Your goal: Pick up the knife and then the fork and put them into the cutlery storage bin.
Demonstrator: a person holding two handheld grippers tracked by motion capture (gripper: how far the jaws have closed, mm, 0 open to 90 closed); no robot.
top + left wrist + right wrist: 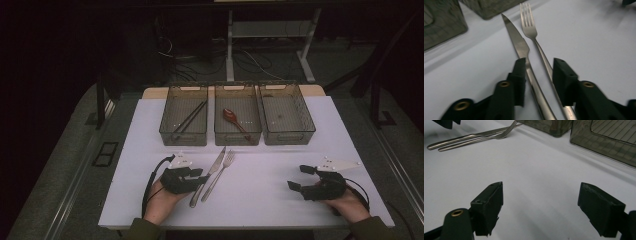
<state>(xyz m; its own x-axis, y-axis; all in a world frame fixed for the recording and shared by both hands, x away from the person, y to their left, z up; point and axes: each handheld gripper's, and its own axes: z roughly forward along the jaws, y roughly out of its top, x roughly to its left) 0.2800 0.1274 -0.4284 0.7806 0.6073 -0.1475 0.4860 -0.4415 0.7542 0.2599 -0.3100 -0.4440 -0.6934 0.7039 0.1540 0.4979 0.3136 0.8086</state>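
We see chopsticks (190, 119) in the ten-o'clock bin (183, 136), a spoon (234, 120) in the middle bin (237, 137); left gripper (539, 72) straddles knife (520, 45) and fork (530, 23), right gripper (540, 207) spread.

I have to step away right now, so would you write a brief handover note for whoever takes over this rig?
Left gripper: jaws straddle both handles, knife and fork side by side on the table; whether the pads press yet is unclear.
Right gripper: open, holding nothing, low over bare table on the right.
Done, it seems: chopsticks in the left bin, wooden spoon in the middle bin.
Left: knife and fork not yet binned; the right bin looks empty. Probably separate them first.
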